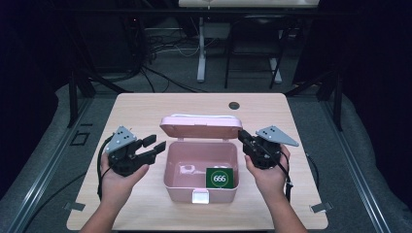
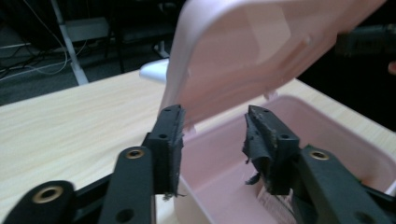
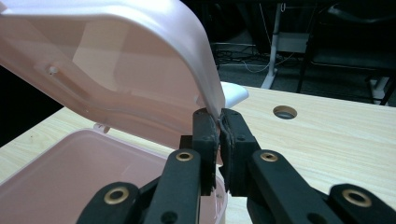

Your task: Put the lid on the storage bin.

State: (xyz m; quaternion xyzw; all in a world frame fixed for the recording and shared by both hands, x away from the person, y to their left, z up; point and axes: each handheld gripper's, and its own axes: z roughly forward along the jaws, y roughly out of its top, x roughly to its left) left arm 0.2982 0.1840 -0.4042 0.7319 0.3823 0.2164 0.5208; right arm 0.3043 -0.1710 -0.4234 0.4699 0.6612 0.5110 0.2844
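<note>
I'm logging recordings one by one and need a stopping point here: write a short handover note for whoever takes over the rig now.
Left gripper: jaws open, nothing between them, beside the box's left wall.
Right gripper: jaws shut on the right edge of the lid, holding it raised.
Pink box: open at table centre; a green card marked 666 and a small white item lie inside.
Done: lid lifted, card in the box.
Left: probably lower the lid and latch it.
</note>
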